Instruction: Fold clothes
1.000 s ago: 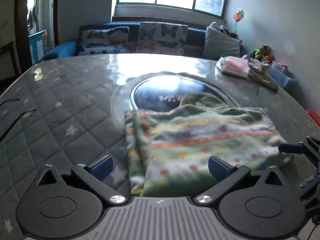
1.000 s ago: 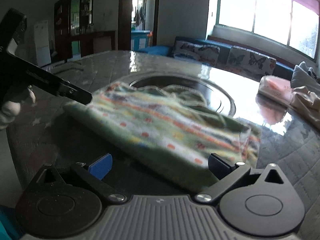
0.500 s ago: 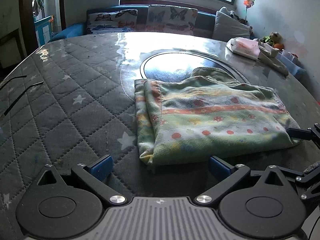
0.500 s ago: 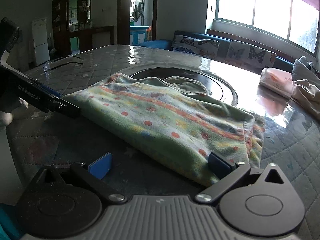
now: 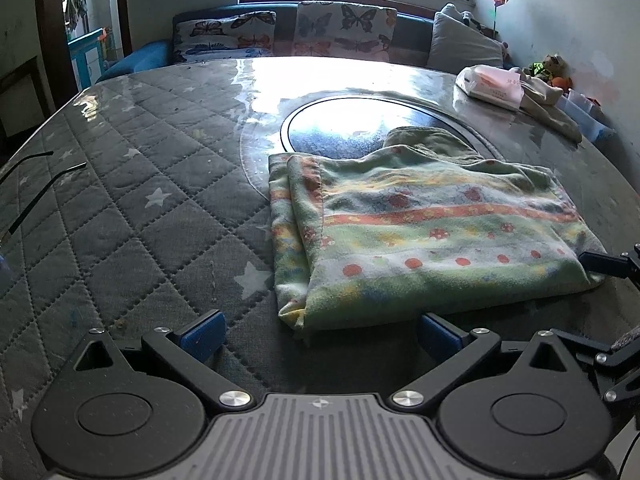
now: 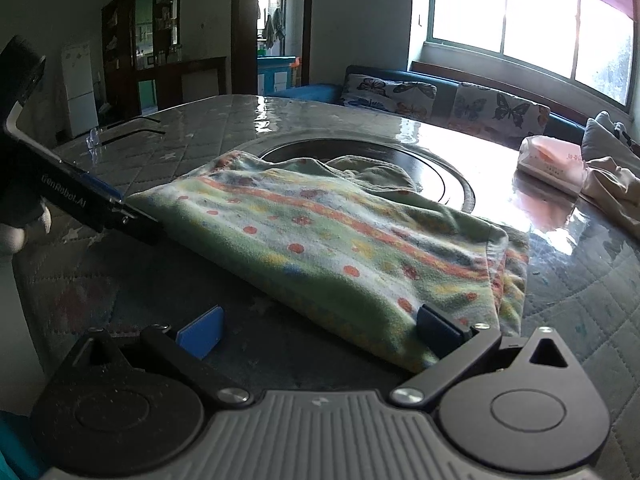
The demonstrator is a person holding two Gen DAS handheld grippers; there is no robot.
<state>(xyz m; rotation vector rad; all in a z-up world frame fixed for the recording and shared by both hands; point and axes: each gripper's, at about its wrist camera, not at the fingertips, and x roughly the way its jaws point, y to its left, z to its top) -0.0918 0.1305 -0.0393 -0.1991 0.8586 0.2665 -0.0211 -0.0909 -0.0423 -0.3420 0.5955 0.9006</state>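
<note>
A folded green garment (image 5: 432,232) with orange stripes and red dots lies flat on the quilted table, partly over the round glass inset. My left gripper (image 5: 320,334) stands open just short of its near left corner, holding nothing. In the right wrist view the garment (image 6: 340,240) fills the middle. My right gripper (image 6: 320,332) is open at its near edge, and the right pad (image 6: 438,328) is against the cloth. A finger (image 5: 600,264) of the right gripper shows at the garment's right corner. A finger (image 6: 100,208) of the left gripper reaches its far left corner.
A pink-and-white tissue pack (image 5: 492,86) and a beige cloth (image 5: 548,100) lie at the table's far right. Thin black hangers (image 5: 40,184) rest at the left edge. A round glass inset (image 5: 340,128) sits mid-table. A sofa with butterfly cushions (image 5: 344,32) stands behind.
Both grippers have drawn back from the garment, which now lies flat and farther from each camera. The jaws have stayed open throughout.
</note>
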